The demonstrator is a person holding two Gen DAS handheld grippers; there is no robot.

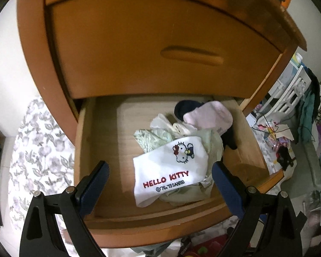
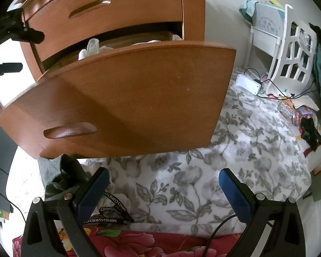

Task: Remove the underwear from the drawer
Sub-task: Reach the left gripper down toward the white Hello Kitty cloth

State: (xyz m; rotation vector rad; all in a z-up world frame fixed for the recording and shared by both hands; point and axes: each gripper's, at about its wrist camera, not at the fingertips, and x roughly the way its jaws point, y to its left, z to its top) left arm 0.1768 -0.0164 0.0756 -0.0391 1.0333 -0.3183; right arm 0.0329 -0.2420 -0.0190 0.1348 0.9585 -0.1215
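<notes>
Underwear (image 1: 177, 147): small heap of pale-green, cream, pink and dark pieces lying inside the pulled-out lower drawer (image 1: 83, 150), toward its centre-right; wooden floor of the drawer bare to the left of the heap. On top, nearest the drawer front, a white item (image 1: 171, 171) w/ cartoon cat print and red "HELLO KITTY" lettering. Pink piece (image 1: 209, 117) and dark piece (image 1: 184, 109) sit at the far side, close to the closed upper drawer (image 1: 156, 49). Left gripper (image 1: 160, 177) is over the drawer's near edge, fingers spread wide, nothing between them; left pad (image 1: 96, 184) over bare wood, right pad (image 1: 224, 186) beside the heap's right edge; contact w/ cloth cannot be told. Right wrist view: same chest seen from lower down, drawer front (image 2: 128, 98) w/ recessed handle (image 2: 70, 130) at lower left, a bit of pale cloth (image 2: 92, 47) showing above the front. Right gripper (image 2: 162, 190) is spread apart and empty, in front of and below the drawer, over a grey floral fabric (image 2: 224, 150). Black printed strap (image 2: 113, 212) lies near its left finger. White chair (image 2: 289, 53) at far right.
</notes>
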